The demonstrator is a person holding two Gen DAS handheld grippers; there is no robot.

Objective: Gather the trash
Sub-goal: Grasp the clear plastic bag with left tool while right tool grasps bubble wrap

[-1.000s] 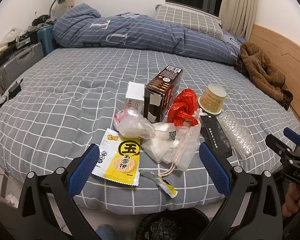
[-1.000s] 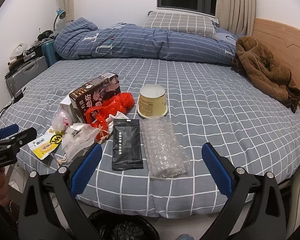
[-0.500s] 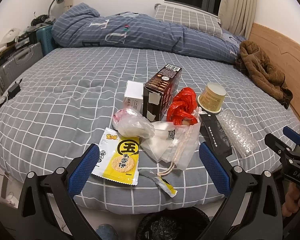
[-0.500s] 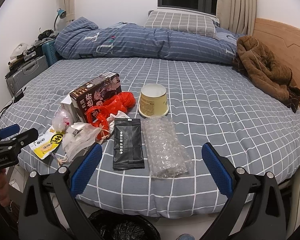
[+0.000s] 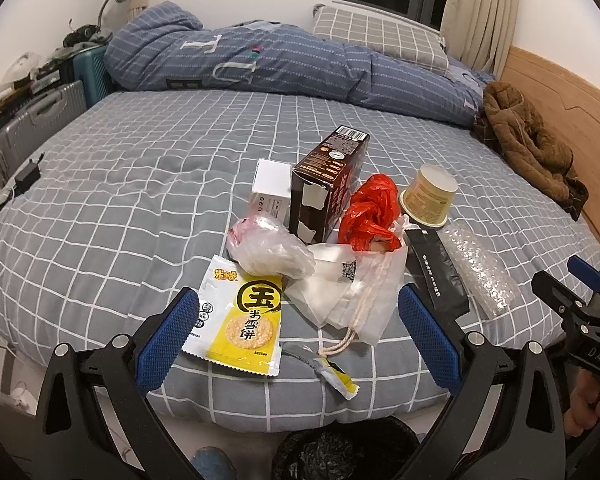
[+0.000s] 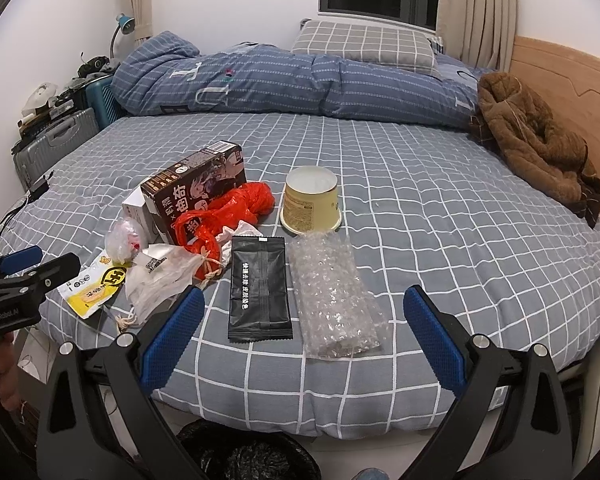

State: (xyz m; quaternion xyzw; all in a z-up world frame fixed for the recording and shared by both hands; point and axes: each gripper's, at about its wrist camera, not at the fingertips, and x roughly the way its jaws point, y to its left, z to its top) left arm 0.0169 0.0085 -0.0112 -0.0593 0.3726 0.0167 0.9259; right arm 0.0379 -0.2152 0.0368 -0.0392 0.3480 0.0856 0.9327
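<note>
Trash lies near the bed's front edge: a yellow snack wrapper (image 5: 240, 320), a clear crumpled bag (image 5: 270, 246), a white drawstring bag (image 5: 356, 292), a red plastic bag (image 5: 370, 210), a dark carton (image 5: 330, 180), a white box (image 5: 272, 186), an upturned yellow cup (image 6: 311, 200), a black sachet (image 6: 260, 286) and bubble wrap (image 6: 332, 300). My left gripper (image 5: 298, 334) is open and empty, just in front of the wrapper and white bag. My right gripper (image 6: 302, 334) is open and empty, in front of the sachet and bubble wrap.
A black-lined bin (image 5: 340, 452) stands on the floor below the bed edge, also in the right wrist view (image 6: 244, 456). A folded blue duvet (image 5: 280, 64) and a brown coat (image 5: 532, 140) lie at the back. Suitcases (image 5: 32, 128) stand at the left.
Both grippers have edged slightly forward toward the bed; the trash sits a little closer in both views. Nothing was taken hold of.
</note>
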